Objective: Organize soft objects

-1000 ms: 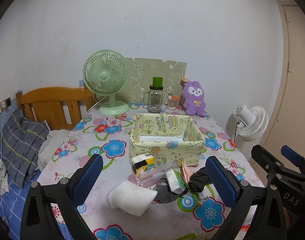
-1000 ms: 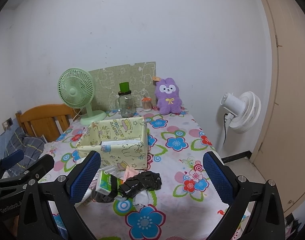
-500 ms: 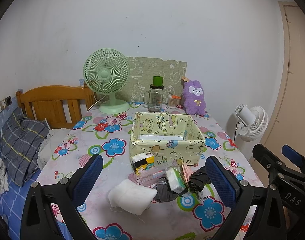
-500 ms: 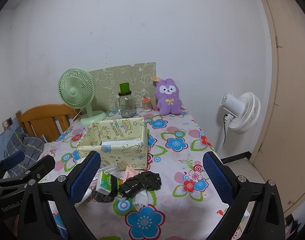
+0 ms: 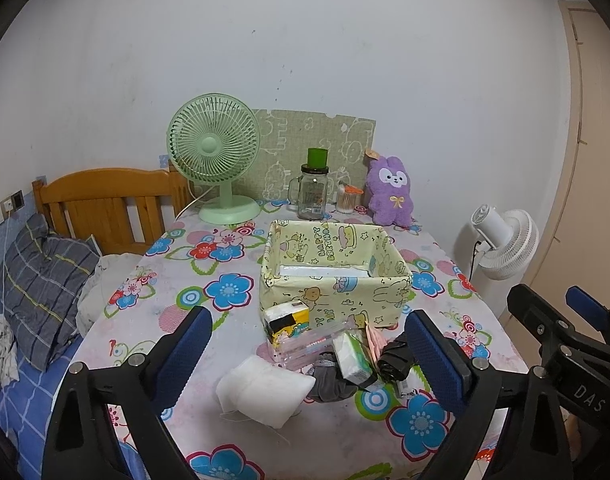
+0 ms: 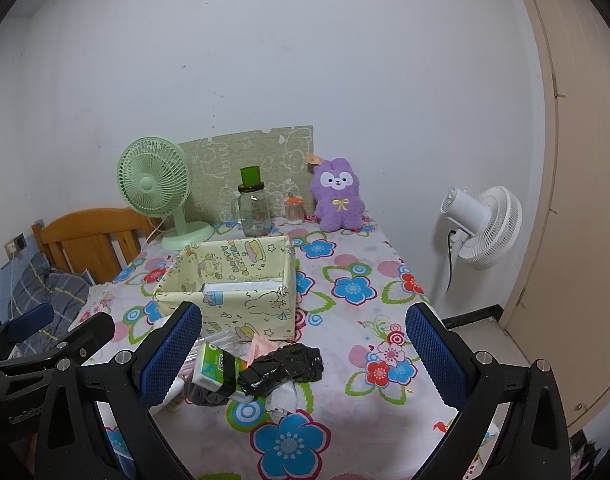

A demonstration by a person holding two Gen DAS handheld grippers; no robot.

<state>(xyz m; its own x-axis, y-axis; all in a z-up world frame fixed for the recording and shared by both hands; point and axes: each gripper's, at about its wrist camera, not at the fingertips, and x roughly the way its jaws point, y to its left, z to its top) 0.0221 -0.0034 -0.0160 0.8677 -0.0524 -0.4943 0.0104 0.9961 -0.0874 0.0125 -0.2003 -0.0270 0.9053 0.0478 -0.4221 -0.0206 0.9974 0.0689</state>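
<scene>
Both the left gripper [image 5: 308, 354] and the right gripper [image 6: 303, 350] are wide open and hold nothing. The soft things [image 5: 325, 356] sit in a messy pile just in front of the yellow box [image 5: 333, 272]. A grab could catch two things together, and one might drop.

Just before the yellow fabric box [image 5: 334, 276] lie a white pad [image 5: 265, 387] and tissue packs [image 5: 355, 360] (heaped together).

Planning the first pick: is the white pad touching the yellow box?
Apart. The left wrist view shows the white pad lying nearer the camera, with bare tablecloth between it and the yellow box.
</scene>
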